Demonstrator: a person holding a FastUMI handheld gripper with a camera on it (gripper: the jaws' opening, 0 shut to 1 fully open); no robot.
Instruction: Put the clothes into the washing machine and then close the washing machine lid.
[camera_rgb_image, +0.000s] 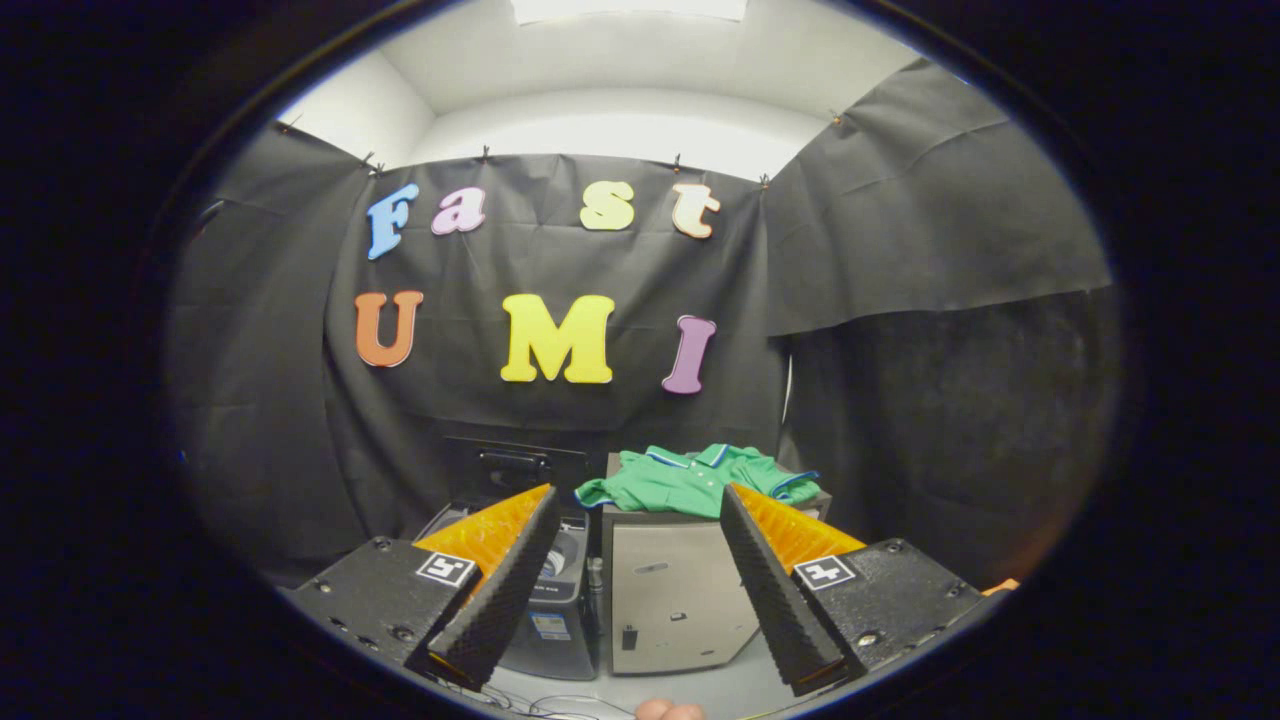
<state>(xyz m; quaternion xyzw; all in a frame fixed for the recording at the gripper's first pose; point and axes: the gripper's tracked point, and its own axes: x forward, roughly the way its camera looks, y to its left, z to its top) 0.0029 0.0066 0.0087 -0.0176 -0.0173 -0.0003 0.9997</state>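
While the gripper hangs with its fingers spread wide and empty, the green shirt lies beyond them atop a grey cabinet, its length running crosswise, washing machine left of it.

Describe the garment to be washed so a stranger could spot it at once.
Against the black cloth wall stands a grey cabinet, right of the washing machine. The green polo shirt lies crumpled on top, beyond the open gripper, the sole bright green cloth.
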